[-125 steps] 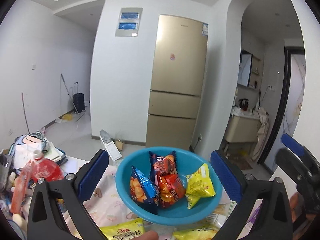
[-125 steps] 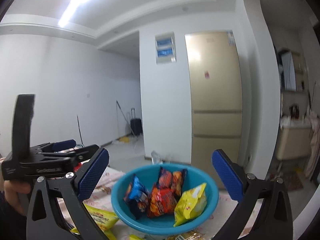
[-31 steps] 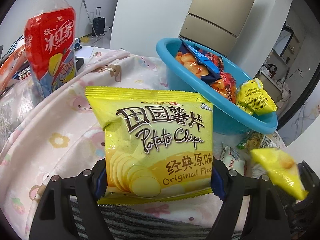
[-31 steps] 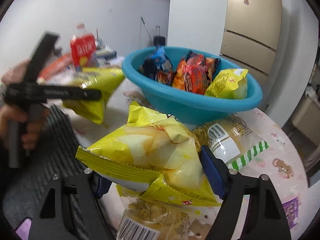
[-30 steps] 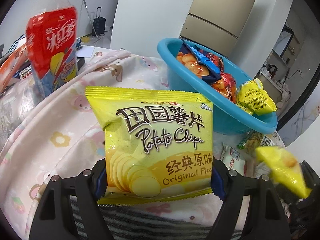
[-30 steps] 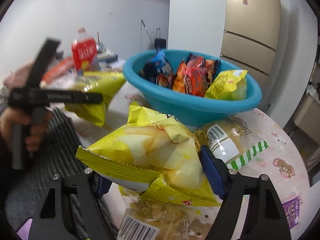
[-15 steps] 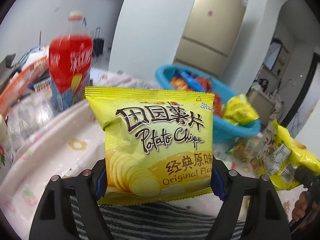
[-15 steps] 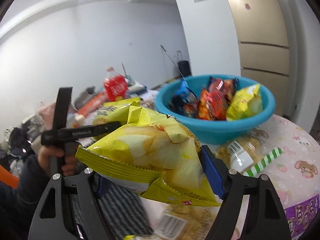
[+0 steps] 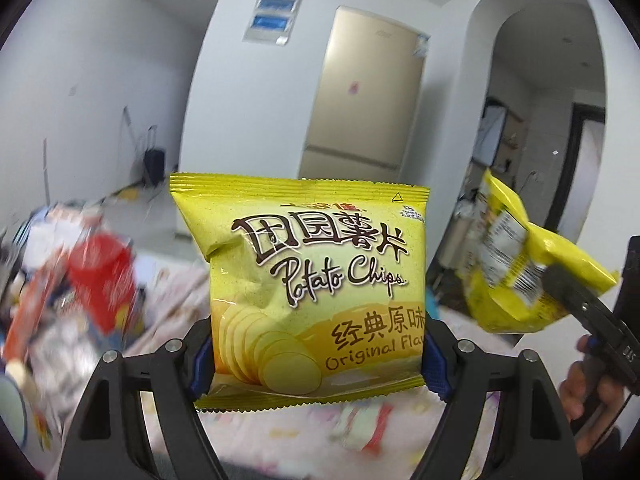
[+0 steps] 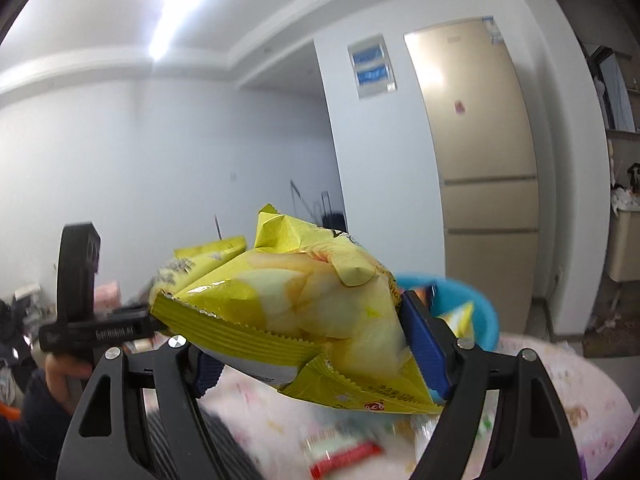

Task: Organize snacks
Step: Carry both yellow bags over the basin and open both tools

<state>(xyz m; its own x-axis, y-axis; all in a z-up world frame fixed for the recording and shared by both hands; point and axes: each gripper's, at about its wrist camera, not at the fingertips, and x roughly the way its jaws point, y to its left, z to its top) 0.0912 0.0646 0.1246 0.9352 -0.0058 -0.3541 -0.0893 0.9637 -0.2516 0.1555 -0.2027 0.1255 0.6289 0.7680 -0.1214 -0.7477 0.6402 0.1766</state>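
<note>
My left gripper [image 9: 316, 360] is shut on a yellow potato chips bag [image 9: 308, 280] and holds it upright, high above the table. My right gripper [image 10: 320, 356] is shut on a second yellow chips bag [image 10: 296, 304], held tilted in the air. That second bag also shows at the right of the left wrist view [image 9: 520, 276]. The blue bowl [image 10: 486, 320] with snacks peeks out behind the right bag. The left gripper's body and hand show at the left of the right wrist view [image 10: 80, 320].
A red drink bottle [image 9: 104, 276] and blurred clutter stand at the left of the table. The pink patterned tablecloth [image 10: 552, 392] carries loose snack packets [image 10: 344, 456]. A beige fridge [image 9: 360, 100] stands behind.
Both grippers have risen and tilted upward with their bags. The bowl has dropped low or out of view, and the background is blurred by motion.
</note>
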